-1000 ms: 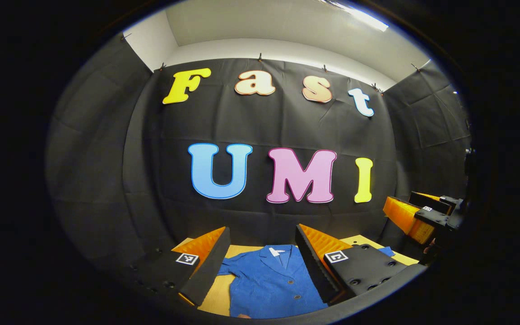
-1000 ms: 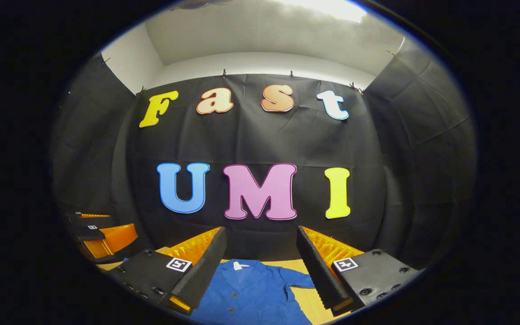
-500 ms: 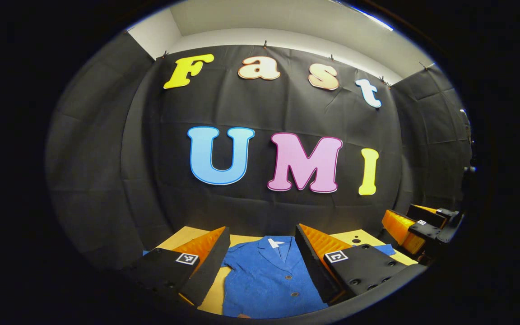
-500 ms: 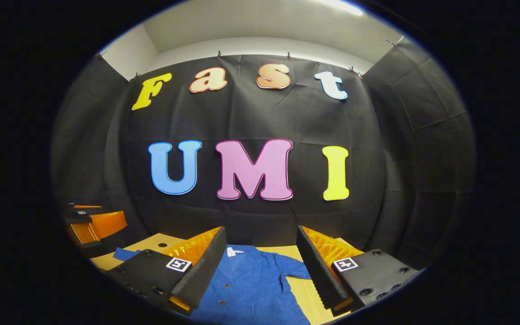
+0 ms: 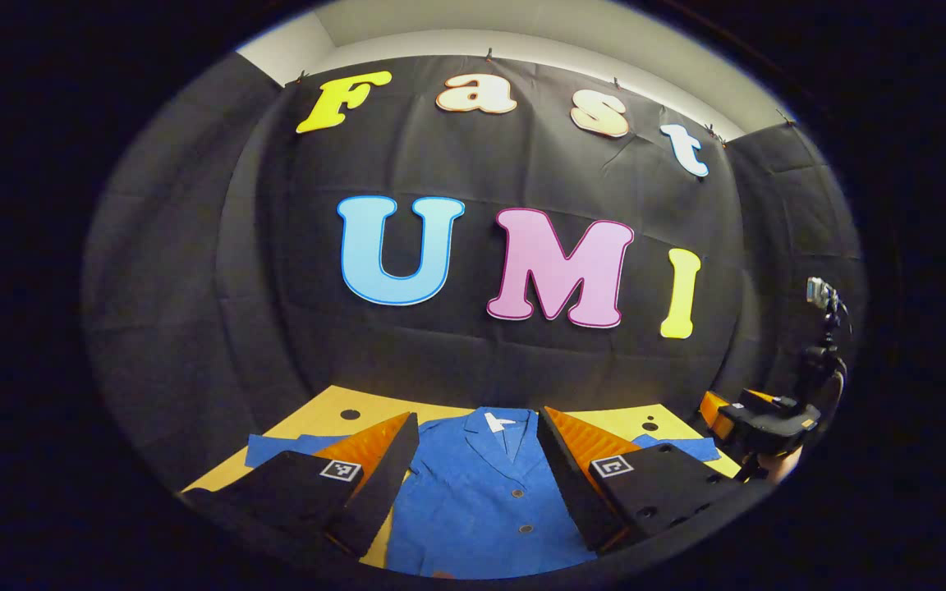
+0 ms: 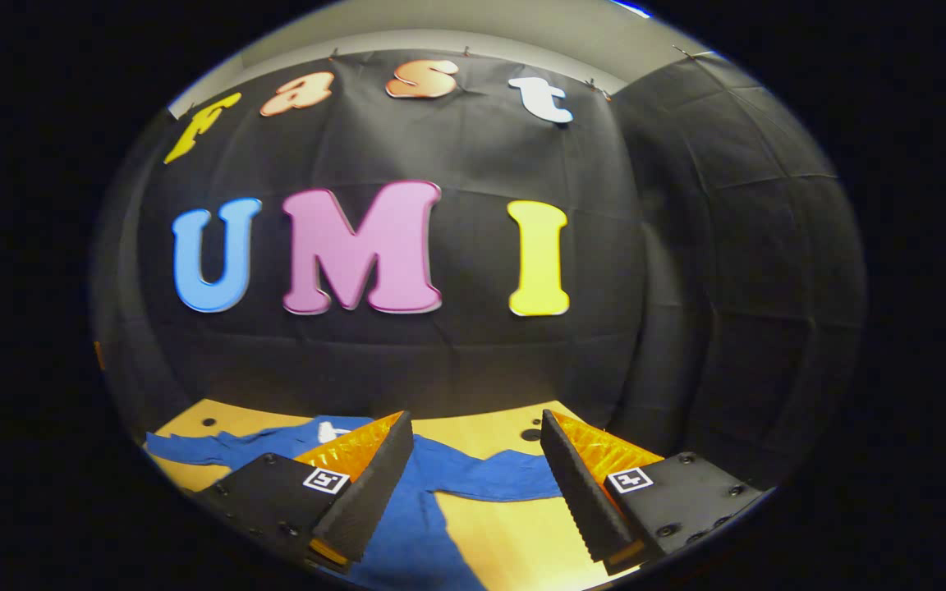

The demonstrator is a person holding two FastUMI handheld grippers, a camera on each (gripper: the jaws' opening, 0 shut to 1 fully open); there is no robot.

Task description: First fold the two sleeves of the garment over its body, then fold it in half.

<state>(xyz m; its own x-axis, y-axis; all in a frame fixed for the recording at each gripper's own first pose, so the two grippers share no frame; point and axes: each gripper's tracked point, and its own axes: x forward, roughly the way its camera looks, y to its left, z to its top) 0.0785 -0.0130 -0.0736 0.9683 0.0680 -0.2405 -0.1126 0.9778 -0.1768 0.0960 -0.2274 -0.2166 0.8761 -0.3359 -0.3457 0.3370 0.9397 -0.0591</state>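
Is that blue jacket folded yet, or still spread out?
Spread out. The blue jacket lies flat on the table with its front up, and a sleeve stretches out sideways, not over the body.

Both tools have tipped down; the right tool (image 6: 473, 484) swung toward the right sleeve (image 6: 498, 480).
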